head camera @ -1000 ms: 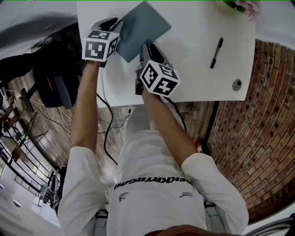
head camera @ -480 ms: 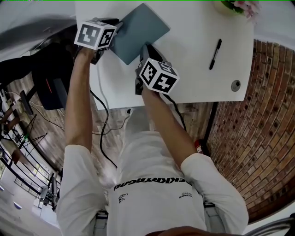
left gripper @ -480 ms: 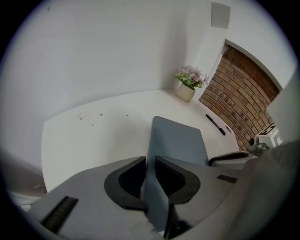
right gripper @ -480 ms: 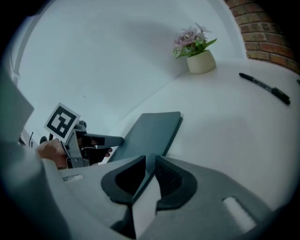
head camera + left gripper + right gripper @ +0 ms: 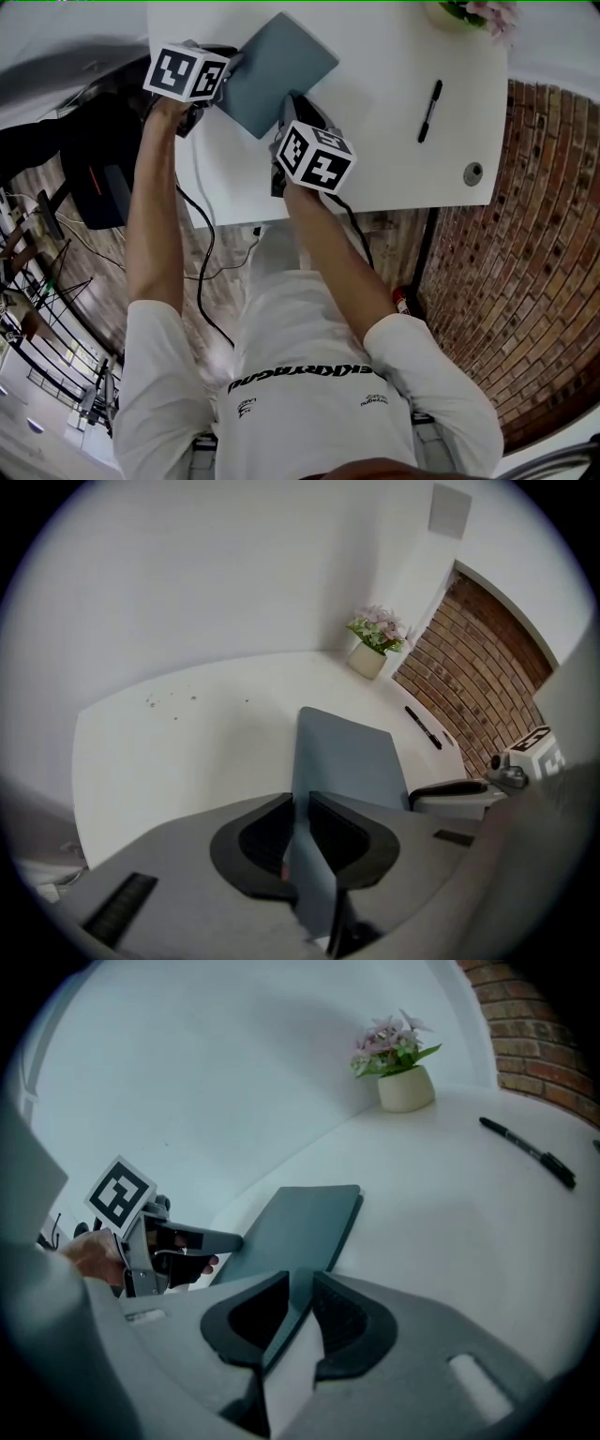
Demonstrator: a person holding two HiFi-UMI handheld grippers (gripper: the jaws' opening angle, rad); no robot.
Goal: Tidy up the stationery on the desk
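A grey-blue notebook (image 5: 274,67) lies slanted on the white desk (image 5: 394,159), held at two edges. My left gripper (image 5: 225,64) is shut on its left edge, the cover pinched between the jaws (image 5: 300,817). My right gripper (image 5: 290,105) is shut on its near edge (image 5: 298,1290). In the left gripper view the notebook (image 5: 349,759) stretches away from the jaws. The right gripper view shows the notebook (image 5: 298,1224) with the left gripper (image 5: 183,1239) on its far side. A black pen (image 5: 428,110) lies apart on the right.
A small pot of flowers (image 5: 473,11) stands at the desk's far right corner by the wall. A round grey cable grommet (image 5: 472,172) sits near the front right edge. A brick wall (image 5: 525,244) runs to the right. Cables hang below the desk's front edge.
The left gripper has shifted left and slightly farther back with the notebook's edge in it. The notebook has slid a little left. The right gripper has hardly moved.
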